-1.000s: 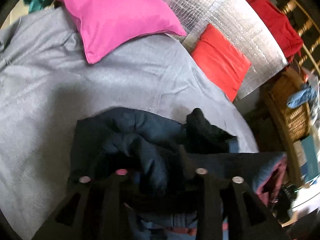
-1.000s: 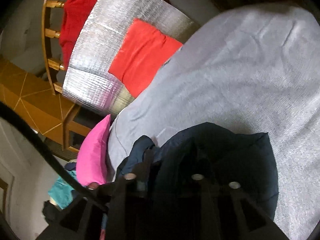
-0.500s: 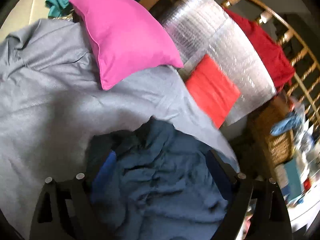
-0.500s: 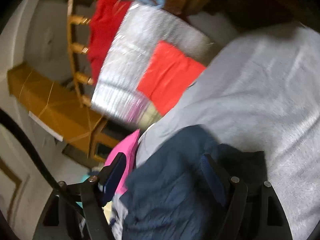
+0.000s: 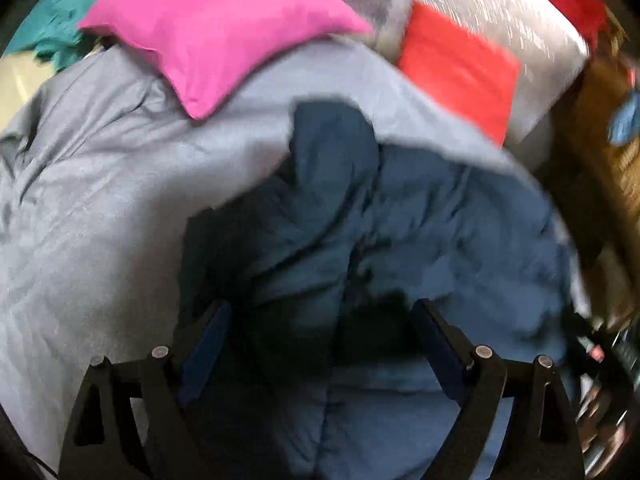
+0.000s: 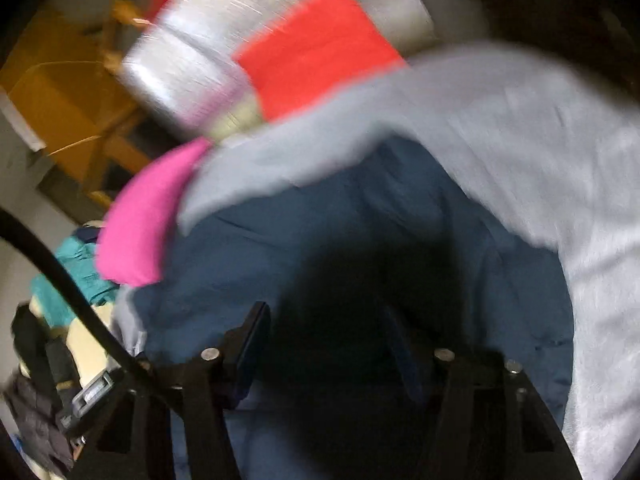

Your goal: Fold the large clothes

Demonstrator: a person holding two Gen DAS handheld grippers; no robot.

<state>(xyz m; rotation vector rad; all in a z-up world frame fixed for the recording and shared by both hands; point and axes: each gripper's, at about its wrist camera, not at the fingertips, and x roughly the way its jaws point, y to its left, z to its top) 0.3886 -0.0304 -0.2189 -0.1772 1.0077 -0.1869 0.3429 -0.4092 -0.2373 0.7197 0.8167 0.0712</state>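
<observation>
Handling notes, largest to smallest:
Grey bedspread (image 5: 100, 184): soft base, slides under load.
Navy jacket (image 5: 420, 240): lying crumpled on bedspread near its edge, below pink cushion (image 5: 216, 28); prob. light, padded, limp, slick shell. Grip at hem or seam, not mid-panel.
Left gripper (image 5: 320, 344): jaws just opened wide, fabric between, no pinch.
Right gripper (image 6: 326, 344): jaws just narrowing, part-open, over jacket; contact w/ fabric can't tell.

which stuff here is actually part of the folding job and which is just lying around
Part of the job:
- dark blue padded jacket, lying rumpled on the grey bedcover
- left hand-held gripper and right hand-held gripper, both open over the jacket

Just lying about:
- bright pink pillow
- red-orange cushion
- silver quilted foil mat
- teal cloth
</observation>
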